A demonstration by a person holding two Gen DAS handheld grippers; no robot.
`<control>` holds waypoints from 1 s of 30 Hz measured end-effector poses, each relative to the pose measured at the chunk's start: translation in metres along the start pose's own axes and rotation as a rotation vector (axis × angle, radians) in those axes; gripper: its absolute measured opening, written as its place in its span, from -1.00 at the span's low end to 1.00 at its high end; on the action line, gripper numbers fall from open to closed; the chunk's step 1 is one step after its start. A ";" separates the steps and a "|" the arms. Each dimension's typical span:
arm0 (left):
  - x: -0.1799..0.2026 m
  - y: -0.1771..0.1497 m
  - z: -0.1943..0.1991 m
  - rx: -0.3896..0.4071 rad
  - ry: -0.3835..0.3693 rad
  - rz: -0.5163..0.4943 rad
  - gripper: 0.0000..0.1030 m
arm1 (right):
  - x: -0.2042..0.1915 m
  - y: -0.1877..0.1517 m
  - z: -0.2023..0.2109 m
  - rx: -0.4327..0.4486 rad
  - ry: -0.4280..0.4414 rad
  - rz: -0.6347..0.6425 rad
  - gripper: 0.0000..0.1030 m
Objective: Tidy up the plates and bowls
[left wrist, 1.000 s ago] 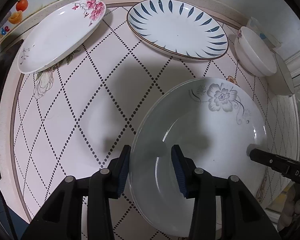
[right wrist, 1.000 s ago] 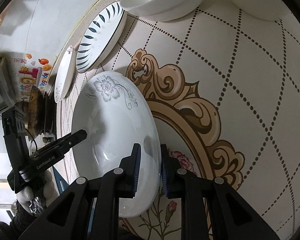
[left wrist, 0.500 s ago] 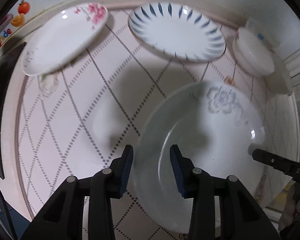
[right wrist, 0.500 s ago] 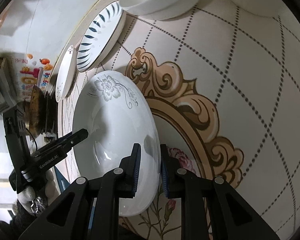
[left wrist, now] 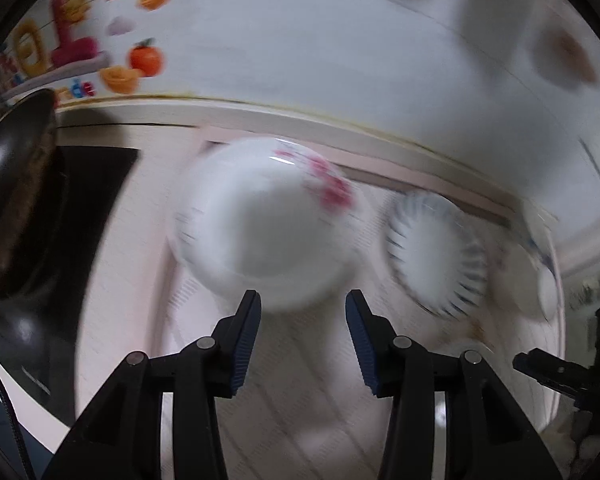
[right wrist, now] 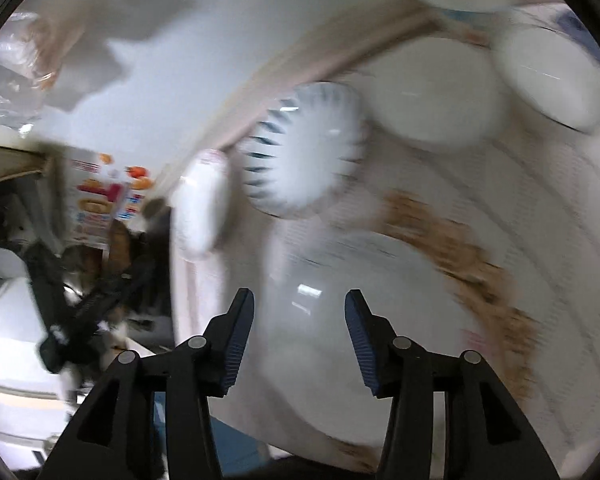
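White glazed ware made up most of the lot, all of it blurred. Entries as you had them:

1. Your left gripper [left wrist: 302, 318]: black arms, ribbed blue pads, jaws standing apart and just opened a little wider, nothing between them. It hung above the patterned tabletop [left wrist: 132, 280] with open room on both sides.

2. Pink-flowered plate [left wrist: 266, 236]: white, oval, smooth, lying just beyond your left fingertips, clear of both pads. Its far edge sat near the table's back rim by the white wall [left wrist: 340, 60].

3. Blue-striped plate [left wrist: 436, 256]: round, dark radial strokes around the rim, beside the pink-flowered plate with a narrow strip of table between them.

4. Dark pan [left wrist: 16, 192]: glossy, at the far left over a black surface, off the table's left edge.

5. Your right gripper [right wrist: 299, 318]: same build, jaws just sprung well apart and gripping nothing. The large white plate [right wrist: 320, 320] lay below and between the pads on the table, released; its grey flower was too smeared to make out.

6. Two white bowls [right wrist: 436, 92], round and plain, stood side by side at the back, past the blue-striped plate, touching or nearly so; you could not tell which.

7. Brown scrollwork [right wrist: 472, 264] printed on the cloth curved along the large plate's right edge, with bare table beyond it.
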State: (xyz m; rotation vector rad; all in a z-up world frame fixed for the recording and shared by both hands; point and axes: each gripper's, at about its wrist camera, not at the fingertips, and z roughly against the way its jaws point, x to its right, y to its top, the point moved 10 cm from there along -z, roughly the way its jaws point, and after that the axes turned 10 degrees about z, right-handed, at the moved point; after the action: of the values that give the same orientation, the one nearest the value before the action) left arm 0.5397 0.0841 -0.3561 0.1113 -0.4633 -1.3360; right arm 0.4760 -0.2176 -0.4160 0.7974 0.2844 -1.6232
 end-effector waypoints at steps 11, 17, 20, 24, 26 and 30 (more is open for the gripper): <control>-0.085 0.062 -0.090 -0.102 0.090 0.053 -0.19 | -0.086 0.114 -0.173 -0.084 -0.009 0.099 -0.02; -0.092 0.066 -0.117 -0.155 0.083 0.038 -0.19 | -0.061 0.135 -0.217 -0.134 -0.106 0.109 -0.21; -0.091 0.066 -0.121 -0.154 0.062 0.028 -0.22 | -0.055 0.136 -0.233 -0.160 -0.102 0.106 -0.47; -0.096 0.066 -0.118 -0.128 0.082 0.024 -0.43 | -0.053 0.134 -0.246 -0.168 -0.102 0.127 -0.75; -0.100 0.064 -0.115 -0.128 0.081 0.031 -0.52 | -0.053 0.134 -0.247 -0.156 -0.109 0.141 -0.76; -0.102 0.058 -0.105 -0.113 0.079 0.032 -0.57 | -0.055 0.132 -0.245 -0.150 -0.129 0.185 -0.75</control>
State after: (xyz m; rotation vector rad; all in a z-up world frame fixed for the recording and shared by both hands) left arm 0.6169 0.1762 -0.4576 0.0629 -0.3211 -1.3184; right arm 0.6839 -0.0597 -0.5279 0.5850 0.2307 -1.4539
